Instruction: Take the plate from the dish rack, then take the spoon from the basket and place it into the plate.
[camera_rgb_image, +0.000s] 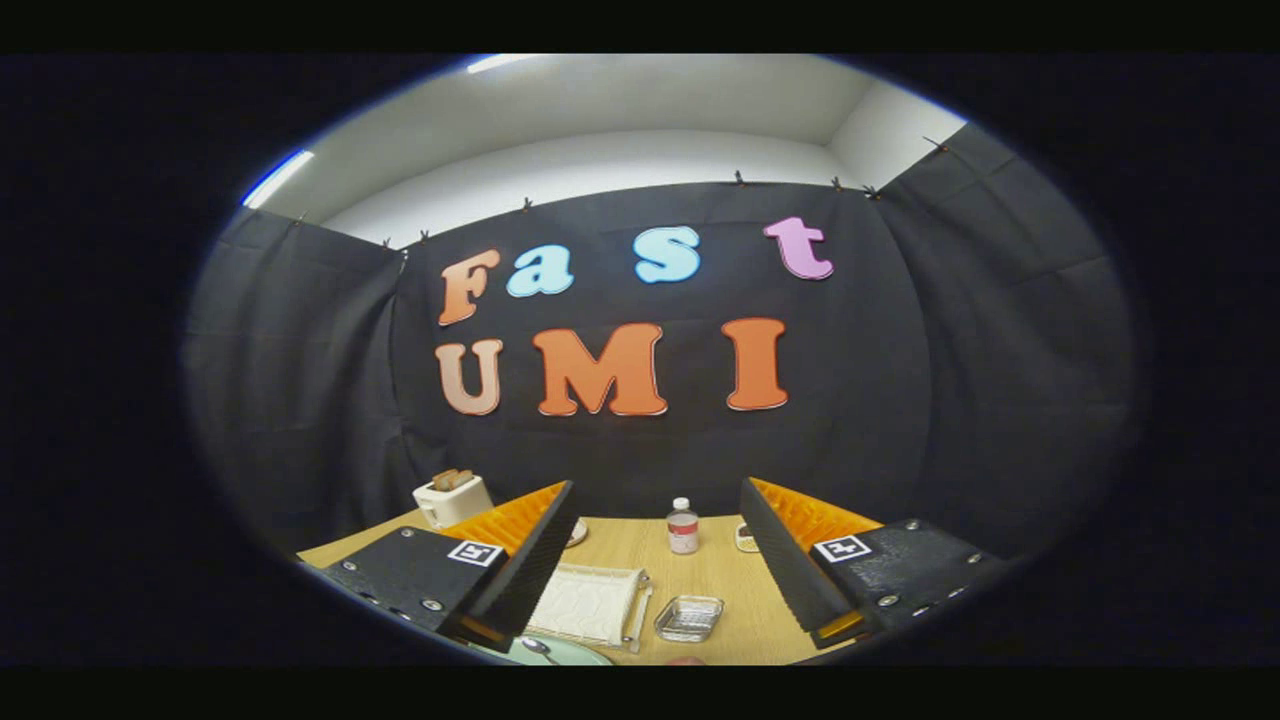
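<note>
My gripper (657, 490) is open and held high over the wooden table (735, 610), with nothing between its fingers. Below the left finger a pale green plate (575, 657) peeks out at the near edge of the table. A metal spoon (537, 646) lies on it. Just beyond the plate sits the white dish rack (590, 603). To the right of the rack stands a small clear basket (688, 617), which looks empty.
A white toaster (452, 498) with bread in it stands at the far left of the table. A small bottle (683, 527) with a white cap is upright at the back middle. A small flat object (745, 538) lies beside the right finger.
</note>
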